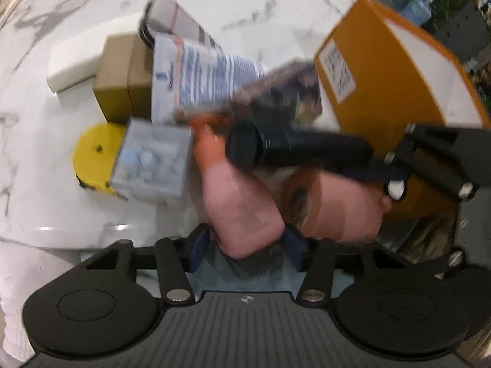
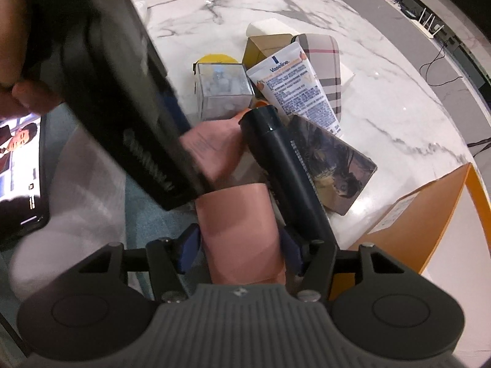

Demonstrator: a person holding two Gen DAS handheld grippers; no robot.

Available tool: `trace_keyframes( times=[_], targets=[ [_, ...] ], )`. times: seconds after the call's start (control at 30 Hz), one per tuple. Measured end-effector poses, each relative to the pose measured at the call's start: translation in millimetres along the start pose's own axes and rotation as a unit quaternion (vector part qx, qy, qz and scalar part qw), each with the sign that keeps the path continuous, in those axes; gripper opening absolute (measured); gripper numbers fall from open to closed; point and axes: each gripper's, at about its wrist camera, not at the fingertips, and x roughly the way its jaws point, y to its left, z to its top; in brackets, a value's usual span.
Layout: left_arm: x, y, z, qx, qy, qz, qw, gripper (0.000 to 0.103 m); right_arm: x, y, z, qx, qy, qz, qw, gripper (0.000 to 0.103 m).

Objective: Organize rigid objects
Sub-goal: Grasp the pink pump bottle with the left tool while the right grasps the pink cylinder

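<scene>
Your left claw (image 1: 250, 239) sits at the lower centre of its view, its blue-padded fingers (image 1: 199, 245) closed on a pink bottle (image 1: 242, 208). Your right claw (image 2: 241, 245) is likewise clamped on another pink bottle (image 2: 239, 230). In the right view, the left claw's dark body crosses the upper left.

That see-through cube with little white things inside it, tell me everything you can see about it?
The clear cube box looks like hard transparent plastic with sharp edges, closed, and holds small white and pale-blue rounded pieces; what they are is too blurred to tell. It stands upright on the marble table, in front of a yellow round disc. A Vaseline tube lies just beside it, and a pink bottle lies close in front. Neither gripper touches it.
</scene>
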Motion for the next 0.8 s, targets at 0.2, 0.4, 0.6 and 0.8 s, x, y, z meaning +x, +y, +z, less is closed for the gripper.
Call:
trace_keyframes(
  times=[0.2, 0.4, 0.6, 0.8],
  targets=[
    [-14, 5, -4, 0.006, -0.004, 0.008, 0.9999, 0.049, -11, 3, -1, 0.016, -0.013, 0.004, 1.000, 0.057],
    [-36, 7, -11, 0.022, -0.008, 0.019, 0.9995, 0.047, -14, -11, 7, 0.105, -0.021, 0.050, 0.993, 0.057],
    [-46, 10, -11, 0.025, -0.012, 0.011, 0.9996, 0.047, -3, -13, 12, 0.142, -0.016, 0.060, 0.988, 0.057],
    [-38, 8, -13, 0.039, -0.002, 0.024, 0.9989, 0.052, -3, -13, 10, 0.139, -0.012, 0.058, 0.989, 0.058]
  ],
)
